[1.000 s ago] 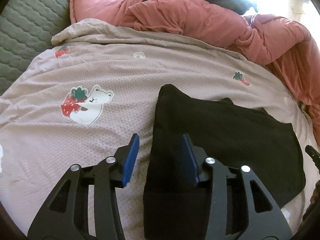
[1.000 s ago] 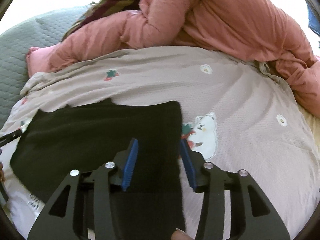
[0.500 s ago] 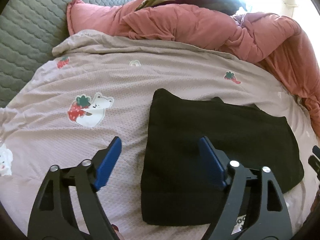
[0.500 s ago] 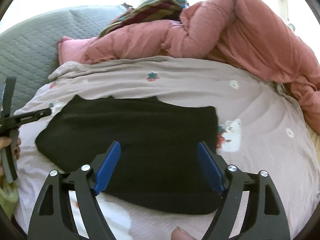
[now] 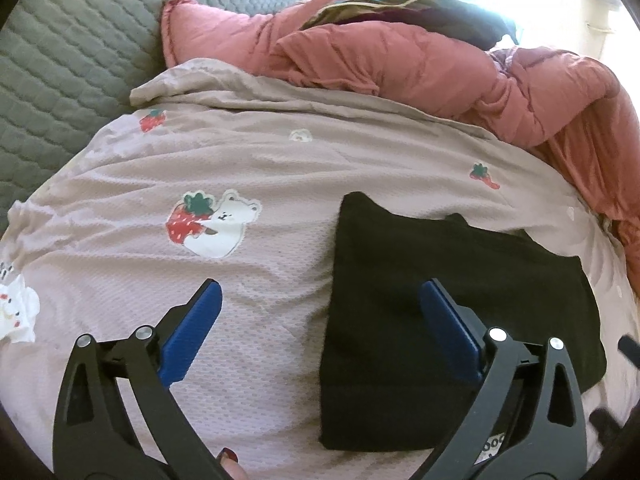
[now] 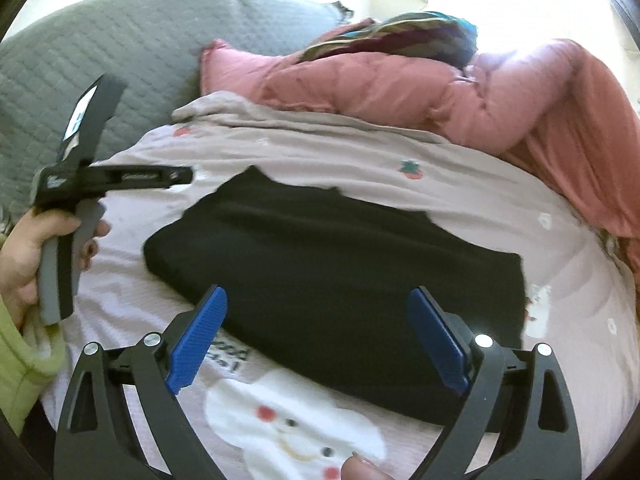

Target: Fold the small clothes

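Lying flat on the beige printed blanket, the black garment fills the lower right of the left wrist view and the middle of the right wrist view. It looks already folded into a neat rectangle, with one small notch on its far edge.

Compared with a second ago, both tools have let go. The left gripper has just been opening its jaws, and they now stand wide apart; the left edge of the garment lies between them, but the blue pads do not press on it. The right gripper has also just been opening, and its jaws are wide as well, above the near edge of the cloth without touching it. In the right wrist view the garment now sits further from the camera and more in the centre than before.

I judge that one fold is finished and released. The next fold, or a new piece, probably comes after. The pink duvet stays bunched at the top of the frame.
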The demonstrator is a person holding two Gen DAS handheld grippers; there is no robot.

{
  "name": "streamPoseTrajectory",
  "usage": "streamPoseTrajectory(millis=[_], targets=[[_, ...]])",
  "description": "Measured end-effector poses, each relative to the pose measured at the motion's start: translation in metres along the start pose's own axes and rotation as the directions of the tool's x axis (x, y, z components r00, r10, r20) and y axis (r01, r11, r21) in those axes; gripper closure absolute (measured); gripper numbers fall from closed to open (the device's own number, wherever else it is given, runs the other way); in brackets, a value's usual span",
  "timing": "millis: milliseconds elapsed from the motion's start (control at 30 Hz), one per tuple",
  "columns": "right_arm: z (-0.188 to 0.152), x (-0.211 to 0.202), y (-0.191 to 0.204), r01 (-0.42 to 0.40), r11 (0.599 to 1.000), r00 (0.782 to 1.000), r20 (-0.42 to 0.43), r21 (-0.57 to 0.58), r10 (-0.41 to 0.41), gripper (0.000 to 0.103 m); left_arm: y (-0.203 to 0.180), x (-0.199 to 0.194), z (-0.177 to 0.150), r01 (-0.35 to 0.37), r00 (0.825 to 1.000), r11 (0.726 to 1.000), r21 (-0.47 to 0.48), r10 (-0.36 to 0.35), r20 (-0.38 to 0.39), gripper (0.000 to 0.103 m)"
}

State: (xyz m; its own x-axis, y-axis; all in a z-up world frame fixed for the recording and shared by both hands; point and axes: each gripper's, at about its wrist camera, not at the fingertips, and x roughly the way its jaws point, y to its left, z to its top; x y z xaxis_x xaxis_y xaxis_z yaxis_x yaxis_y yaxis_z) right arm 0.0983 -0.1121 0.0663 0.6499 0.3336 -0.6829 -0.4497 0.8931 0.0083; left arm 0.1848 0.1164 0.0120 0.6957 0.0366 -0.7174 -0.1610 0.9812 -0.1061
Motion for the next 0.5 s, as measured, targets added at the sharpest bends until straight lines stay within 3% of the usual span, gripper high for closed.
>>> streamPoseTrajectory(millis=[500], targets=[[-0.001, 0.051, 0.074, -0.056, 0.98, 0.994, -0.098, -0.191, 0.038, 0.009, 0.038, 0.013, 0.005, -0.014, 0.999, 0.992, -0.124, 0.01, -0.031, 0.01]])
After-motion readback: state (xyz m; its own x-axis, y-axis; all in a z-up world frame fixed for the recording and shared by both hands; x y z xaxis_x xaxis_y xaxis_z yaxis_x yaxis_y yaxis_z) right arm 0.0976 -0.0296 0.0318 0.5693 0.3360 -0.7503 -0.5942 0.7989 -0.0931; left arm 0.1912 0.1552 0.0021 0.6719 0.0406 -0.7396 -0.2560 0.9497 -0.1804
